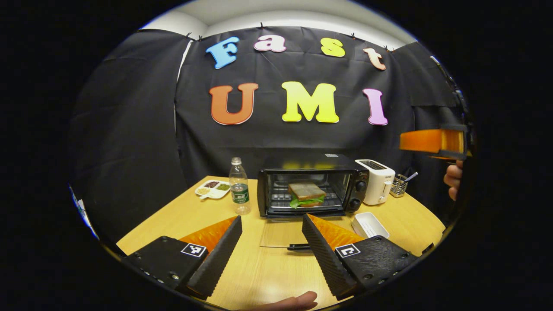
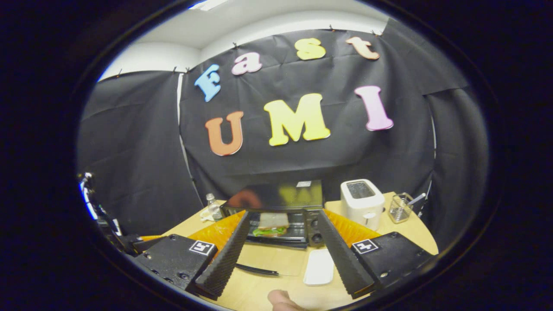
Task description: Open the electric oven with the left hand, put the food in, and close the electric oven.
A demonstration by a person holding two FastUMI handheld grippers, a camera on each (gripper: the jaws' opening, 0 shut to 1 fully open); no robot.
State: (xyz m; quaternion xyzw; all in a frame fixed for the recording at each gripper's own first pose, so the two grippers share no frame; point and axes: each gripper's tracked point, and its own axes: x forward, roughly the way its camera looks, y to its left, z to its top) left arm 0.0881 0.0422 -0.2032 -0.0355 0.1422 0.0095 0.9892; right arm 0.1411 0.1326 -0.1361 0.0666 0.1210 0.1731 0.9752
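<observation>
1. You are holding the left gripper (image 1: 271, 224) back from the electric oven (image 1: 312, 186), with its fingers spread wide and nothing between them.
2. You are holding the right gripper (image 2: 281, 218) wide too, with nothing gripped; in the right gripper view its fingers are framing the oven from farther off.
3. The oven is sitting at the back of the wooden table (image 1: 173, 220), and its glass door (image 1: 283, 233) is lying folded down flat on the tabletop toward you, handle (image 1: 299, 246) at the near edge.
4. The sandwich (image 1: 306, 194), bread on top with green lettuce showing at the edge, is resting on the rack inside the oven.
5. A water bottle (image 1: 239, 186) is standing upright just left of the oven, and a divided white dish (image 1: 212, 189) is lying behind it, nearer the wall.
6. A white toaster (image 1: 376, 181) is standing just right of the oven, with a wire holder (image 1: 399, 185) beyond it.
7. An empty white tray (image 1: 370, 225) is lying on the table in front of the toaster, beside the open door.
8. In the left gripper view, your other hand (image 1: 453, 180) is showing at the right edge.
</observation>
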